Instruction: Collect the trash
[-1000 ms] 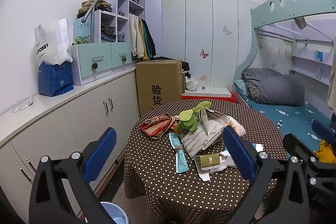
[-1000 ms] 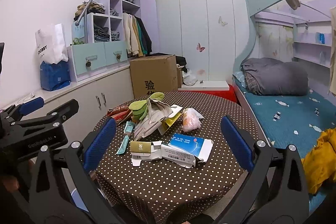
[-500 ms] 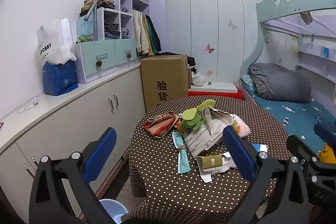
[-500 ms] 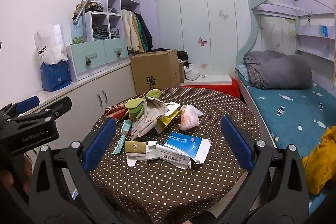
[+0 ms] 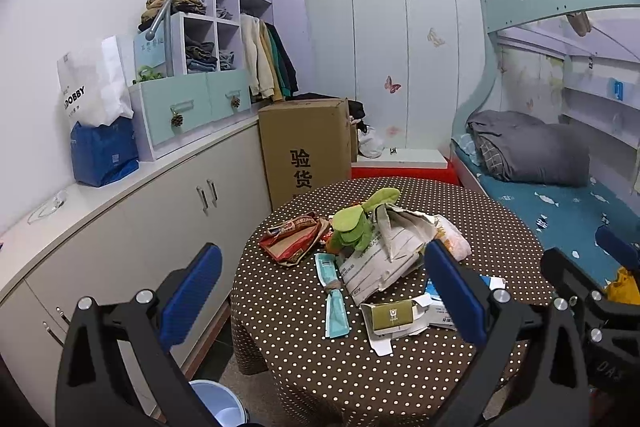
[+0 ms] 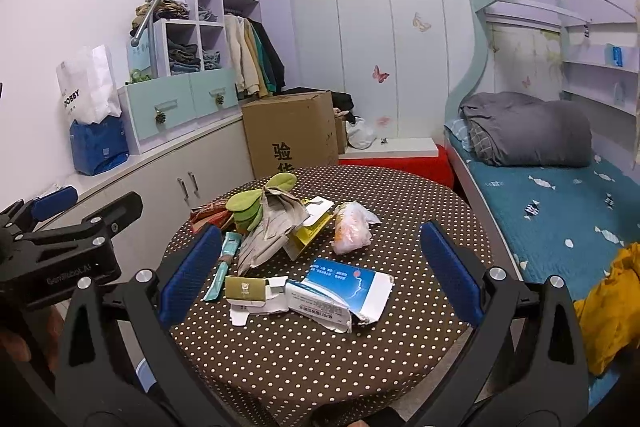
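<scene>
Trash lies on a round table with a brown dotted cloth (image 5: 304, 359) (image 6: 280, 355): a red wrapper (image 5: 290, 239), green peels (image 5: 352, 223) (image 6: 244, 205), crumpled grey paper (image 5: 384, 255) (image 6: 276, 227), teal wrappers (image 5: 335, 313) (image 6: 224, 267), an olive carton (image 5: 392, 315) (image 6: 245, 289), a torn blue-white box (image 6: 340, 291) and an orange-filled plastic bag (image 6: 352, 229). My left gripper (image 5: 320, 295) is open and empty, above the table's near edge. My right gripper (image 6: 316, 271) is open and empty, over the boxes.
A light-blue bin (image 5: 218, 403) stands on the floor at the table's left foot. White cabinets (image 5: 168, 223) run along the left. A cardboard box (image 5: 304, 147) stands behind the table. A bunk bed (image 6: 560, 195) is on the right.
Both grippers have moved a little closer to the table and tilted down slightly; the trash sits lower and nearer in both views. Nothing was taken hold of.
</scene>
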`<state>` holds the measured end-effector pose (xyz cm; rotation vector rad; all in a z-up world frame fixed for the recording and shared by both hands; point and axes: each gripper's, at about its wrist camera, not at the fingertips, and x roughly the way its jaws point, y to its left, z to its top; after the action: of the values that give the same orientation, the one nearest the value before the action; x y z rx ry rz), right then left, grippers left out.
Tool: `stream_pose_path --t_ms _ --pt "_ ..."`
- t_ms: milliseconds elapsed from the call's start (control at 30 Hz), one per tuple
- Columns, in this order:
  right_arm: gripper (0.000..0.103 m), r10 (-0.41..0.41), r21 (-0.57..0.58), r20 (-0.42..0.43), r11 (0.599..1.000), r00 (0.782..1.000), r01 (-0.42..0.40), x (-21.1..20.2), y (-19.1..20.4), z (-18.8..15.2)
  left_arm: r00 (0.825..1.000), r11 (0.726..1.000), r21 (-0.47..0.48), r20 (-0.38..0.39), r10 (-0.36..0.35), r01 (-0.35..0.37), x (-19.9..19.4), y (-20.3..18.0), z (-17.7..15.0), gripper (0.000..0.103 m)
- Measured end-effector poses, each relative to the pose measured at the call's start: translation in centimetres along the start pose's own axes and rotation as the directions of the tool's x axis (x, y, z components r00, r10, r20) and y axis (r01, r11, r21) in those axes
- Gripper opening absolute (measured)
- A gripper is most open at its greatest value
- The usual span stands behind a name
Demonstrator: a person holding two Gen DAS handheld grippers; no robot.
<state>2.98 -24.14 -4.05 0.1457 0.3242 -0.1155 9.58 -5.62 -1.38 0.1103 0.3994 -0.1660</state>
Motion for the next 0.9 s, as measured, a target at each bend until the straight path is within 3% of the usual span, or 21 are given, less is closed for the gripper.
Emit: stream_pose_path --t_ms 900 --pt "0.097 -0.017 0.031 -0.051 0.999 0.999 0.019 2.1 -0.3 -0.1 0.998 1.0 0.007 -0.062 -0.017 0.018 2.2 0.3 -0.3 0.099"
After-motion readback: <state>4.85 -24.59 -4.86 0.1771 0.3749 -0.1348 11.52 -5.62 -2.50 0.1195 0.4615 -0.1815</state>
